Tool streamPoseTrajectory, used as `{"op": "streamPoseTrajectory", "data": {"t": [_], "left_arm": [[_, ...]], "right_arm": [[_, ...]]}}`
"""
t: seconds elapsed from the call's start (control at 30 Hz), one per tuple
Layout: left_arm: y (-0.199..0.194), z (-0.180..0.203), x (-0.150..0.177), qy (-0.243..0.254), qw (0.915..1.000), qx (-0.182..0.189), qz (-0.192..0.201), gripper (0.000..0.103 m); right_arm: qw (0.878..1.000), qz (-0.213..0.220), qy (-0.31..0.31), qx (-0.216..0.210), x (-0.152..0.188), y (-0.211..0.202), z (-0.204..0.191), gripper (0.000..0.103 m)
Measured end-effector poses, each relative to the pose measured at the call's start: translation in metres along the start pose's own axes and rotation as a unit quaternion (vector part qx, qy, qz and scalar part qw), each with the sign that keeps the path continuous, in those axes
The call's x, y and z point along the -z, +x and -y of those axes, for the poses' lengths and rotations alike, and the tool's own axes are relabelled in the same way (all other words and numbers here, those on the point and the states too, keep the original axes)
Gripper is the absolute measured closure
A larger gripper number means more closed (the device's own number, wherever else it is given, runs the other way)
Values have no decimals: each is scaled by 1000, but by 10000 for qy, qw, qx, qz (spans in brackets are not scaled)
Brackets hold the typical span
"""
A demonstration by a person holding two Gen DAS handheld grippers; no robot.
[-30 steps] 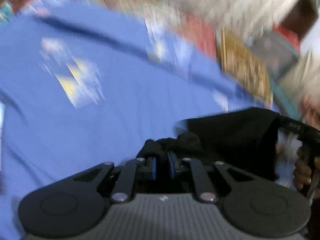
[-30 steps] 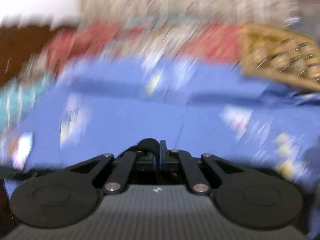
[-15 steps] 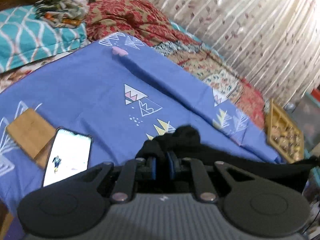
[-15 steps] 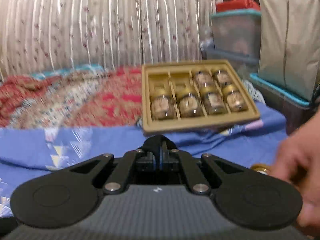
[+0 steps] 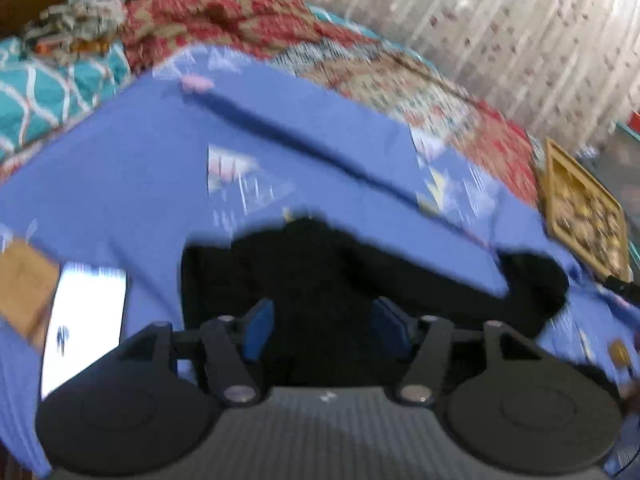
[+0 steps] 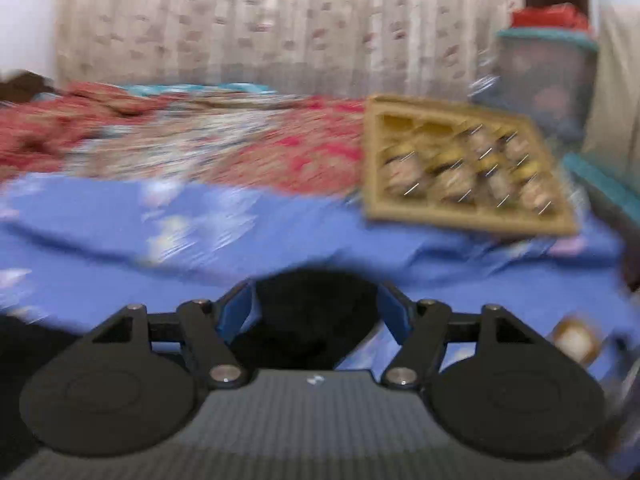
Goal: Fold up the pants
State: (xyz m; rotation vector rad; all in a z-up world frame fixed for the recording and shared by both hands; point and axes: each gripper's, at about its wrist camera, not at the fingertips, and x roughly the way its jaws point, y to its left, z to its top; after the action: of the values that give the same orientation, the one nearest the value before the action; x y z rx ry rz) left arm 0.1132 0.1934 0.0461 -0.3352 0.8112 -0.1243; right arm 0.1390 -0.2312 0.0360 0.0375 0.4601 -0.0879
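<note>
The one pair of black pants (image 5: 320, 280) is laid on the blue bedsheet (image 5: 140, 180), at 12 o'clock of both grippers. The left gripper (image 5: 320, 328) and right gripper (image 6: 316, 312) have just been opened — cloth lies between the parted fingers, unpressed. A fold appears released; whether more remain cannot be told.

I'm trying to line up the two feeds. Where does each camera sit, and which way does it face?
Left wrist: on the left gripper, angled down over the black pants on the blue sheet; jaws just opened.
Right wrist: on the right gripper, looking across the bed toward the curtain; jaws just opened.
Shared: pants, sheet, gold tray.
</note>
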Motion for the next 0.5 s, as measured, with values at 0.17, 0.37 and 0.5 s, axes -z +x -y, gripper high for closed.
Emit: {"op": "streamPoseTrajectory", "data": {"t": [0.17,0.37,0.5], "left_arm": [[-32,-14,52,-292,9968,415,-616,33],[-56,-5,95,-623,9877,921,-1095,16],[-41,8,112,-884,9792,1169,-1403,9]], "right_arm": [[9953,-168,-258,-915,85,-70,-5,31],[9928,-514,-193,-1063,133,-102,-1,31],[9920,-700,20,-1053,142,-104,7,31]]}}
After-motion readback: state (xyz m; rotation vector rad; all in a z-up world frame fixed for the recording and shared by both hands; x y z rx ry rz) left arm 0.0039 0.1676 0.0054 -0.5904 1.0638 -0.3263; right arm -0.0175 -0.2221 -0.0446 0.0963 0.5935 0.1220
